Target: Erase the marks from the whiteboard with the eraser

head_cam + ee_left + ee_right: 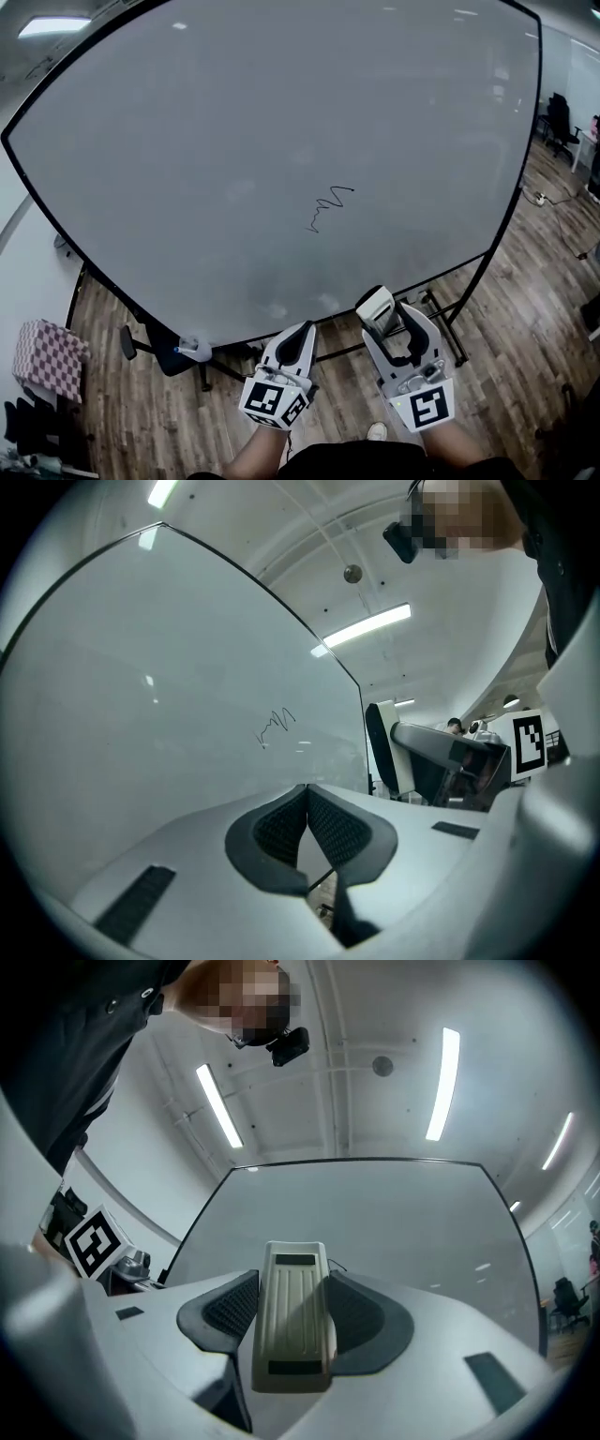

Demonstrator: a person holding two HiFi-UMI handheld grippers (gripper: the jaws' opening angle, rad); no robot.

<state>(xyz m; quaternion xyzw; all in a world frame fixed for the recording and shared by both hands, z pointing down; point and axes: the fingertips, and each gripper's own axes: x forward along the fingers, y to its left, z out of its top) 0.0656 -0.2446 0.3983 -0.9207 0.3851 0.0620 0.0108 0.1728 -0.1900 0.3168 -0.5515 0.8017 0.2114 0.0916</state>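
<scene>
A large whiteboard [234,141] fills the head view, with one small black scribble [328,206] right of its middle. The same scribble [275,727] shows in the left gripper view, and only its end peeks out beside the eraser in the right gripper view. My right gripper [384,314] is shut on a cream ribbed eraser [292,1316], held below the board's lower edge, under and right of the scribble. The eraser [377,307] sticks out past the fingertips. My left gripper [302,336] hangs beside it, shut with nothing between its pads, tips touching.
The board stands on a black wheeled frame [441,323] over a wood floor. A checkered stool [42,356] sits at lower left and a dark object with a white cap [183,352] under the board. Office chairs [561,122] stand far right.
</scene>
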